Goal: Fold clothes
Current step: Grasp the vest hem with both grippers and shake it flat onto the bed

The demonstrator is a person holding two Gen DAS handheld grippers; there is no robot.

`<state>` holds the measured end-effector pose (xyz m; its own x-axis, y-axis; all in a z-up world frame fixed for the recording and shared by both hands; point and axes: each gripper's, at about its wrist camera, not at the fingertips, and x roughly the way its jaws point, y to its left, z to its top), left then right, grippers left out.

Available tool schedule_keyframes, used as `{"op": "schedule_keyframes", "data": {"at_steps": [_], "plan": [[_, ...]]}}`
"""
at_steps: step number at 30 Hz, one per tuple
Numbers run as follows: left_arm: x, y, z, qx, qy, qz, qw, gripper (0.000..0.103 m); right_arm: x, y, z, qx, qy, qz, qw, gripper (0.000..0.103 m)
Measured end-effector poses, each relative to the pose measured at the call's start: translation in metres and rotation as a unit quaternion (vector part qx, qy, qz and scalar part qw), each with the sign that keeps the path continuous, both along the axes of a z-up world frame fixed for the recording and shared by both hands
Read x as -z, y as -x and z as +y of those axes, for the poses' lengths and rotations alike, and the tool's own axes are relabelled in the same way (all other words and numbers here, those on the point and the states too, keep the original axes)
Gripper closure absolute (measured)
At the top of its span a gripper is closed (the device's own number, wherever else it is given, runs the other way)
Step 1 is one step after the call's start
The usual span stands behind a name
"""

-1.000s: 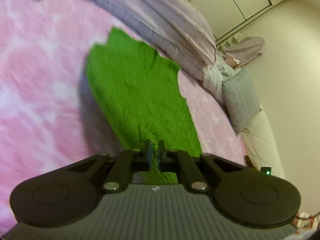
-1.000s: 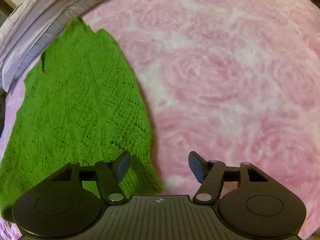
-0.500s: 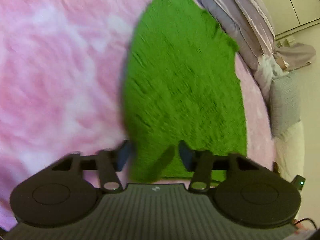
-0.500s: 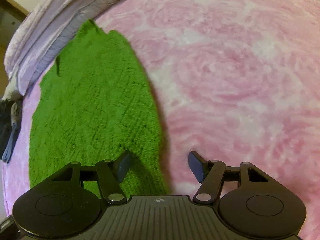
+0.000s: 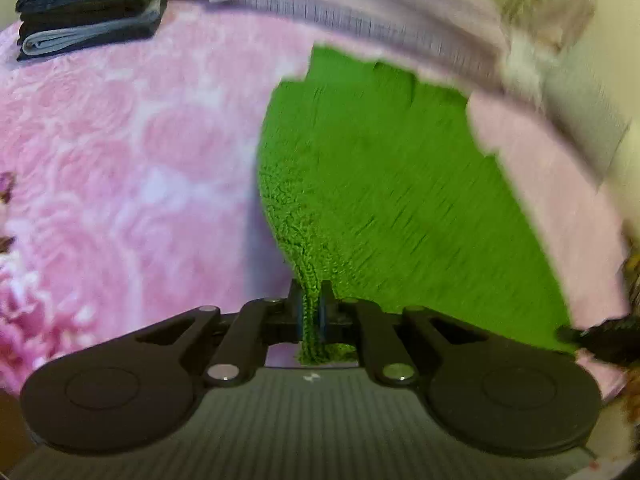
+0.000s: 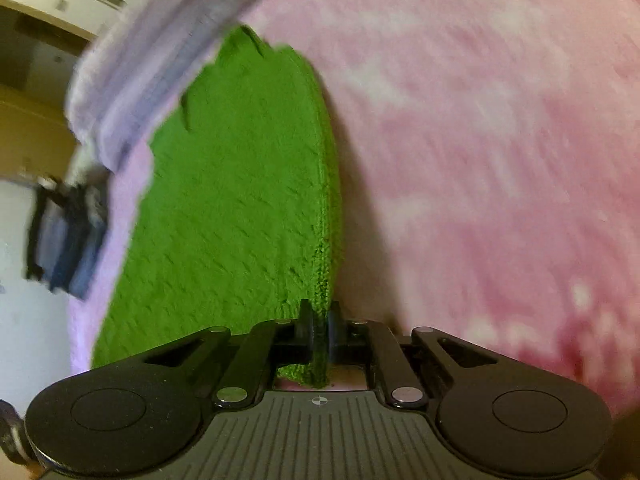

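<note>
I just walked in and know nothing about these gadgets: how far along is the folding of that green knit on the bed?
Done: a stack of folded clothes sits at the far corner of the pink blanket. In hand: the left gripper is closing on one near corner of the green sweater, which already looks doubled over; the right gripper pinches the other. Left: probably one more fold, then the stack.

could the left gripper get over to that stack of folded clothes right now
Probably not yet. The left gripper is closing on the green knit garment's edge; the folded stack lies across open pink blanket.
</note>
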<state>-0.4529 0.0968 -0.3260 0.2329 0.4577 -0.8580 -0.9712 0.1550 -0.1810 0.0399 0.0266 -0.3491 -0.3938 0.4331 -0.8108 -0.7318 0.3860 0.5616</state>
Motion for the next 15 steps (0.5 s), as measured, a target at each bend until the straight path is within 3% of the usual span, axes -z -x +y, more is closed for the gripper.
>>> {"op": "schedule_keyframes", "data": {"at_steps": [2, 3, 4, 6, 8, 11, 15], "plan": [[0.024, -0.005, -0.008, 0.01, 0.037, 0.056, 0.9977, 0.095, 0.018, 0.008, -0.008, -0.008, 0.055, -0.023, 0.998, 0.1], [0.034, -0.006, -0.011, 0.002, 0.059, 0.087, 0.9945, 0.096, 0.019, 0.015, -0.007, -0.027, 0.082, -0.07, 0.994, 0.094], [0.037, -0.005, -0.013, -0.004, 0.065, 0.095, 0.9934, 0.096, 0.014, 0.021, -0.005, -0.047, 0.077, -0.099, 0.991, 0.084], [0.027, -0.001, -0.015, -0.023, 0.047, 0.08, 0.9954, 0.095, -0.006, 0.039, 0.005, -0.093, 0.051, -0.178, 0.978, 0.072], [0.017, -0.005, -0.009, -0.018, 0.024, 0.072, 0.9969, 0.094, -0.027, 0.061, 0.016, -0.135, -0.004, -0.257, 0.957, 0.068], [0.016, -0.029, 0.011, 0.022, -0.001, 0.071, 0.9972, 0.087, -0.039, 0.093, 0.034, -0.172, -0.057, -0.288, 0.94, 0.061], [0.041, -0.049, 0.034, 0.071, 0.014, 0.084, 0.9938, 0.084, -0.013, 0.122, 0.044, -0.197, -0.039, -0.3, 0.933, 0.061]]}}
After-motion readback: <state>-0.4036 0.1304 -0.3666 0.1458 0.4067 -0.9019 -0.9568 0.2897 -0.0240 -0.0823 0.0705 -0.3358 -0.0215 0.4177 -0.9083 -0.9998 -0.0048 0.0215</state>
